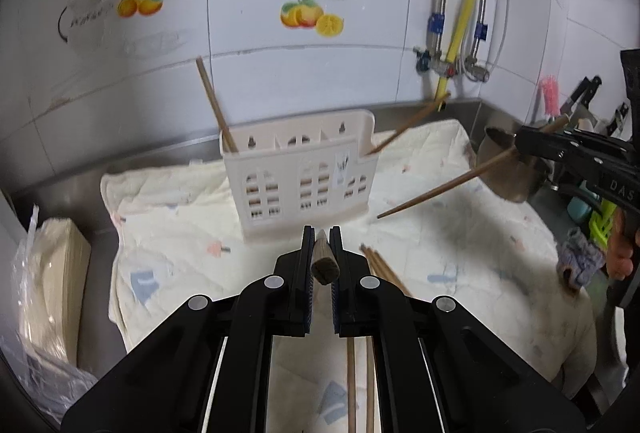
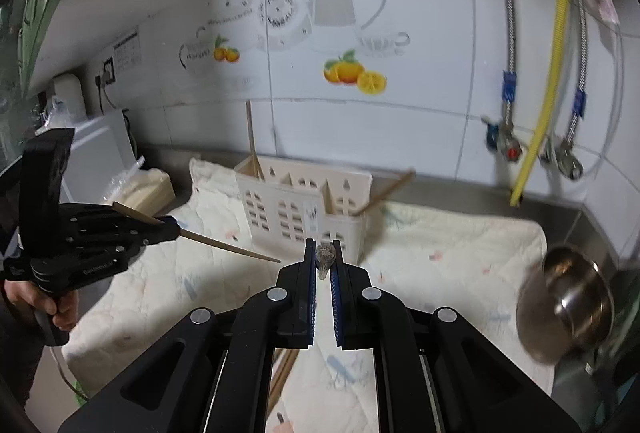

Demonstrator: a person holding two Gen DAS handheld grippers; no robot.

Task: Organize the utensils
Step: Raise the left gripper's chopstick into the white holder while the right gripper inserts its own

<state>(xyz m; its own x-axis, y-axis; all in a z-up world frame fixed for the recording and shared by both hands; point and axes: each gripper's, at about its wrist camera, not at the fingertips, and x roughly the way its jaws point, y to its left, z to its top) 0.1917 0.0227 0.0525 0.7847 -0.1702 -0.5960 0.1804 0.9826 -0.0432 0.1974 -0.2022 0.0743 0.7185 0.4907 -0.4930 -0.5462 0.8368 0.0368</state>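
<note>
A cream plastic utensil holder stands on a pale cloth. One wooden chopstick leans in its left compartment, and another sticks out of its right one. My left gripper is shut on a chopstick, held above the cloth in front of the holder. My right gripper is shut on another chopstick, right of the holder. Several loose chopsticks lie on the cloth below.
A steel pot sits at the cloth's right edge. A wrapped stack of paper lies left of the cloth. Valves, a yellow hose and the tiled wall rise behind. A pink brush and knives stand far right.
</note>
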